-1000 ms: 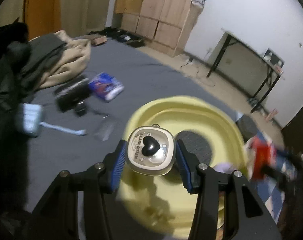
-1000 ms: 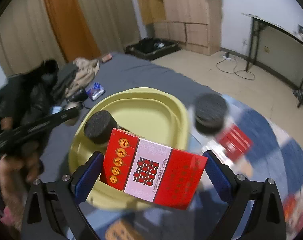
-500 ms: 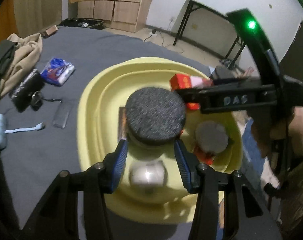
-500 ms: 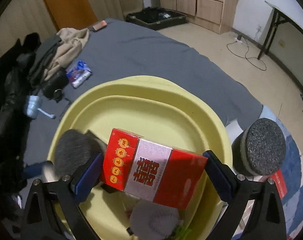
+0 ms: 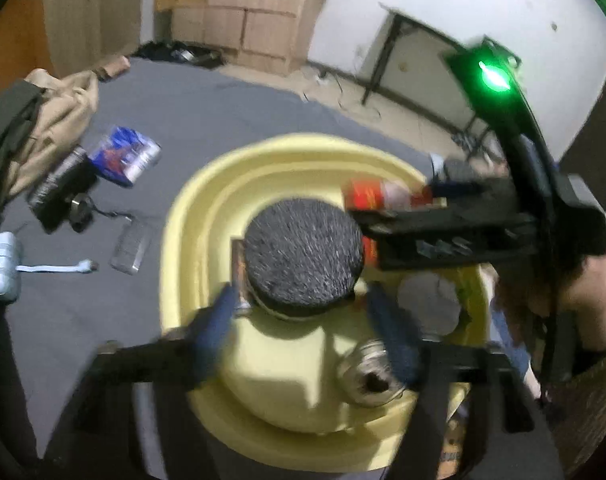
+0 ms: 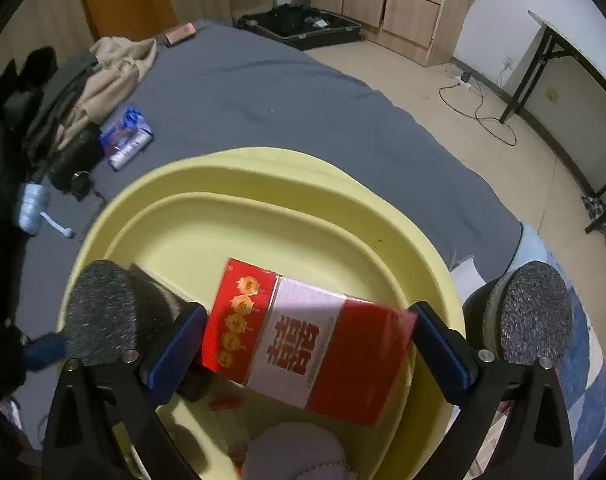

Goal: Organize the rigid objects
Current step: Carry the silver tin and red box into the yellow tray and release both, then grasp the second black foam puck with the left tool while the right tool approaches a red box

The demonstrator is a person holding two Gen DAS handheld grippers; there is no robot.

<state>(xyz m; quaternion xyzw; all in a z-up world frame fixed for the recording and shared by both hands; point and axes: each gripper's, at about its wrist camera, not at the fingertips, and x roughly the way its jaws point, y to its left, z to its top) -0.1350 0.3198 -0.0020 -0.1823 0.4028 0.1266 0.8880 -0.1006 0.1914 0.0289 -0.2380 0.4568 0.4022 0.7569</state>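
Red box [image 6: 307,340], printed with gold lanterns and a white band, sits clamped between the blue pads of the right gripper [image 6: 309,342], tilted, hanging just above the floor of the yellow basin [image 6: 263,184]. The basin rests on a bed [image 6: 263,92] with a grey cover. Inside it already lie a dark fuzzy-topped round thing [image 5: 303,256], a pale grey round piece [image 5: 429,302] and a small silvery gadget [image 5: 369,372].

The left gripper [image 5: 307,332] hangs over the same basin with its jaws spread; they have just been opening, and the dark round thing sits beyond the tips, touched by neither pad as far as the blurred left view shows.

Judged from here, the main risk is crowding. Both tools work over one basin, and the right one's frame reaches across just past the dark round thing in the left view, so a careless pull-back by either hand could knock the two together. The box is held askew; if the jaws part at this angle it may land on edge, lean on the dark round thing or fall onto the grey piece rather than lie flat. A second dark round thing [image 6: 531,312] stands outside the rim beside the right gripper's arm and could be nudged off the bed's edge as that hand withdraws.
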